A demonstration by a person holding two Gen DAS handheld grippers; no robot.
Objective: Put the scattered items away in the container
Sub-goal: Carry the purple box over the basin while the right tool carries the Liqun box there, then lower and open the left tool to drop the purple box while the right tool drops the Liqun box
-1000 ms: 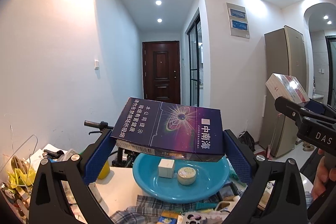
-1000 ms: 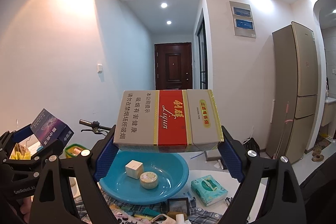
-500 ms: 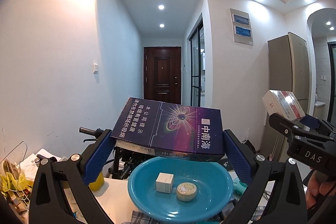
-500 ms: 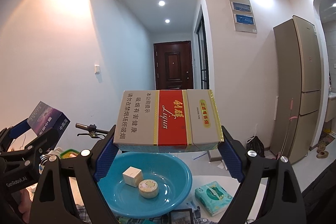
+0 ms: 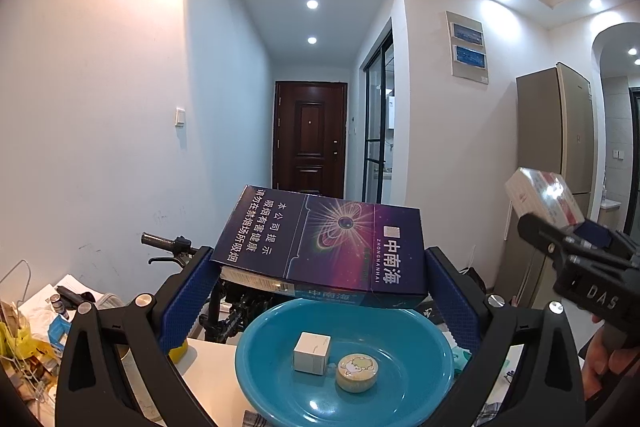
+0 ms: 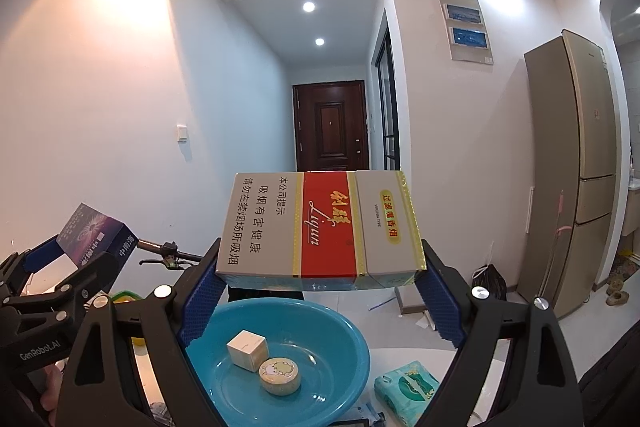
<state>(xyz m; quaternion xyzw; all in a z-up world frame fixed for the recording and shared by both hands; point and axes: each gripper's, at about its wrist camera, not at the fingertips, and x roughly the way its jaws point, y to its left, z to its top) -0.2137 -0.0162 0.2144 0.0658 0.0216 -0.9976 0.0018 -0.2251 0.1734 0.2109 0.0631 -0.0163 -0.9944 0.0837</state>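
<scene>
Left claw (image 5: 320, 291) clamped on dark purple cardboard carton (image 5: 320, 247), short ends between blue pads; right claw (image 6: 320, 279) likewise gripping grey-and-red cellophane-wrapped carton (image 6: 320, 227). Both cartons held above teal plastic basin (image 5: 400, 399) on white desk (image 5: 208, 371). Cartons probably light, stiff; wrap slick, so end grip suits. Basin holds small white cube box (image 5: 311, 351), round cream tin (image 5: 356, 373) mid-floor, crowding landing room. Green tissue pack (image 6: 406, 387) beside basin.

A dark brown door (image 6: 331, 125) stands at twelve o'clock; a tall beige fridge (image 6: 576, 167) at three; a light switch (image 6: 182, 133) at ten.
</scene>
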